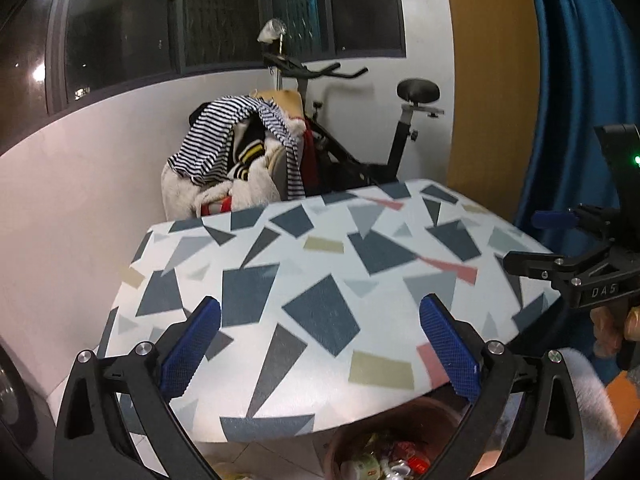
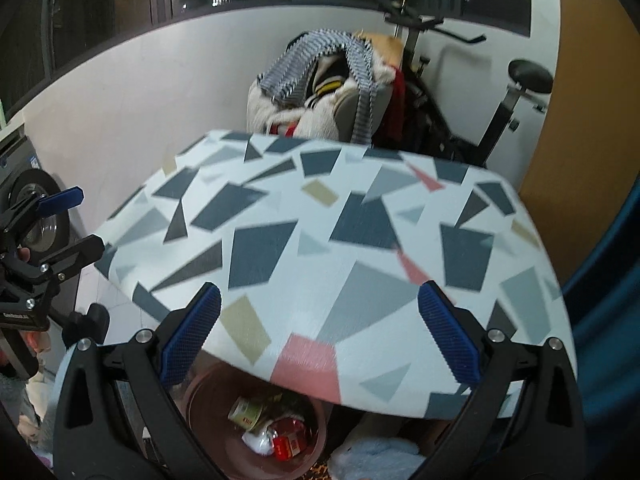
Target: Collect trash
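A brown round bin (image 2: 208, 432) stands on the floor under the near edge of the table (image 2: 320, 220); inside lie a green-labelled can (image 2: 245, 410), a red wrapper (image 2: 288, 438) and white crumpled bits. In the left wrist view the same bin (image 1: 400, 412) shows its trash at the bottom edge. My left gripper (image 1: 320, 344) hangs open above the table's near edge, nothing between its blue pads. My right gripper (image 2: 320, 338) is wide open and empty too, above the table edge and the bin. Each gripper appears in the other's view, right gripper (image 1: 560, 248) and left gripper (image 2: 60, 220).
The table carries a white cloth with grey, blue, pink and tan shapes. Behind it stand a chair heaped with clothes (image 1: 236, 160) and an exercise bike (image 1: 360, 140) against the white wall. A blue curtain (image 1: 580, 100) hangs right; a washing machine (image 2: 36, 208) stands left.
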The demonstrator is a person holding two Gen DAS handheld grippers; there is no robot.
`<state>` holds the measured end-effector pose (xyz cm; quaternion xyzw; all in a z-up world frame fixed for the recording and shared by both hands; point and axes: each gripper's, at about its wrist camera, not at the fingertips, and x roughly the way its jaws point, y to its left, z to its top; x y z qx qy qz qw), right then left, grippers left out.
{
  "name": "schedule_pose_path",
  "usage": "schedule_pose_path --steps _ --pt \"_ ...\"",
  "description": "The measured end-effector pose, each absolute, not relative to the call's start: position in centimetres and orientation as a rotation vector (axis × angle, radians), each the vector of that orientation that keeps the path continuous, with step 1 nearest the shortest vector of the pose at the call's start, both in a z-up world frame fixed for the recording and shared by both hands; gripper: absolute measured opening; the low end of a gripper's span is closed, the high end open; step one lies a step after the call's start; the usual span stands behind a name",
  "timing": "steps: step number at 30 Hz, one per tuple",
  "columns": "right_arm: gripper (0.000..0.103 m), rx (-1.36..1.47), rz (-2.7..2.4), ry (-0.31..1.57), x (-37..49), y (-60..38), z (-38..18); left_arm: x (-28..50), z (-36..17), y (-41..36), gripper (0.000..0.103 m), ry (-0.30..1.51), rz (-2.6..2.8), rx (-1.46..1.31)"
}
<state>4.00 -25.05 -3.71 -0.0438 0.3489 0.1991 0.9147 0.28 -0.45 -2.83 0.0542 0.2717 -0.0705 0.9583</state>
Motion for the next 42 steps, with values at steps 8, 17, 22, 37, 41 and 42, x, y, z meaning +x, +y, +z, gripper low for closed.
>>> schedule_pose_path --steps 8,17,22,37,41,42 --pt "0.097 -0.083 0.393 0.662 3.4 -25.7 -0.1 0.0 1.2 0.5 0.097 0.497 -0.128 0.028" --pt "0.097 -0.091 0.391 0.646 2.9 -25.6 1.0 -0.3 1.7 0.2 0.097 0.496 -0.087 0.080" --pt "0.097 -0.091 0.391 0.645 2.9 -25.7 1.0 -0.4 1.6 0.3 0.097 0.500 -0.089 0.073" --pt "0.097 -0.109 0.393 0.642 2.7 -25.1 1.2 -0.3 1.3 0.1 0.097 0.515 -0.092 0.112" --pt "0.097 -0.106 0.391 0.645 2.7 -25.0 1.2 -0.2 1.2 0.0 0.097 0.516 -0.091 0.113" --pt "0.097 -0.107 0.390 0.647 2.7 -25.0 1.3 -0.3 1.1 0.0 0.097 0.516 -0.092 0.111"
